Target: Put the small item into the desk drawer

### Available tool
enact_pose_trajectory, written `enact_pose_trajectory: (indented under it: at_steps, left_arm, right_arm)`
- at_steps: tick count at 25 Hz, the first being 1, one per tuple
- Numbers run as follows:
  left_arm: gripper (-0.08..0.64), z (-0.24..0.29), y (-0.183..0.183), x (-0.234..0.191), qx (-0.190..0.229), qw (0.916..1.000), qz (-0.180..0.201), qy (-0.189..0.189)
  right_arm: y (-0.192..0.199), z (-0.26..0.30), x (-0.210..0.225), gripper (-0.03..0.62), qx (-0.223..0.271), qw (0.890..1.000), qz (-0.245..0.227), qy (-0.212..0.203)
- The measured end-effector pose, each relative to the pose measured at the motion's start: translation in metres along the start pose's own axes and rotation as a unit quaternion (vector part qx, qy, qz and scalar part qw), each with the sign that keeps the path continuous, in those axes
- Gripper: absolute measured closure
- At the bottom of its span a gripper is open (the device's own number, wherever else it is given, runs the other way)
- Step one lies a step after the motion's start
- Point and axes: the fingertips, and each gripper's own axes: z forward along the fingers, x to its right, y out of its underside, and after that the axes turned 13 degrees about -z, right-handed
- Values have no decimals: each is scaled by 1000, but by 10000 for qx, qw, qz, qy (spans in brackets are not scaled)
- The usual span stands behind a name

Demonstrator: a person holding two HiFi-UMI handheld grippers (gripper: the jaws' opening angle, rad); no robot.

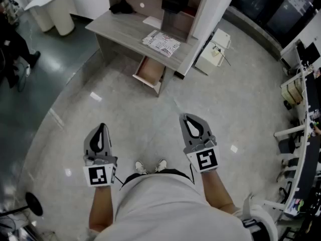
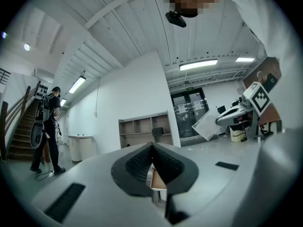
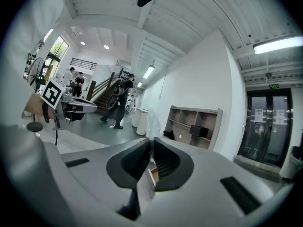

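Note:
Far ahead in the head view stands a grey desk (image 1: 120,29) with its wooden drawer (image 1: 149,73) pulled open. A small black item (image 1: 122,6), a white sheet (image 1: 152,21) and patterned sheets (image 1: 161,41) lie on the desktop. Both grippers are held level over the floor, well short of the desk. My left gripper (image 1: 103,127) (image 2: 152,145) is shut with nothing between its pads. My right gripper (image 1: 186,117) (image 3: 152,141) is shut too; a pale see-through streak rises above its tips, and I cannot tell what it is. The drawer (image 2: 158,178) (image 3: 152,176) shows through each jaw gap.
White bins (image 1: 55,6) stand left of the desk and a low white cabinet (image 1: 215,46) to its right. A shelf unit with a black box (image 1: 174,4) rises behind the desktop. A person (image 2: 47,126) stands by stairs. Workstations (image 1: 301,134) line the right side.

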Motion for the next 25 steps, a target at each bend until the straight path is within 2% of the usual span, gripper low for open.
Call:
enact_pose_trajectory:
  at_steps: [4, 8, 16, 25]
  left_arm:
    - [543, 2, 4, 1, -31, 9999, 82, -56]
    - [543, 1, 5, 10, -60, 9998, 63, -162]
    - [543, -7, 13, 28, -169, 9985, 172, -493]
    - [543, 29, 18, 33, -233, 9983, 299, -435]
  right_arm:
    - [5, 1, 5, 563, 23, 10000, 89, -23]
    - [8, -3, 11, 563, 231, 9990, 370, -132]
    - [27, -5, 24, 563, 403, 9976, 436, -362]
    - [52, 13, 48, 561, 262, 9981, 463, -300]
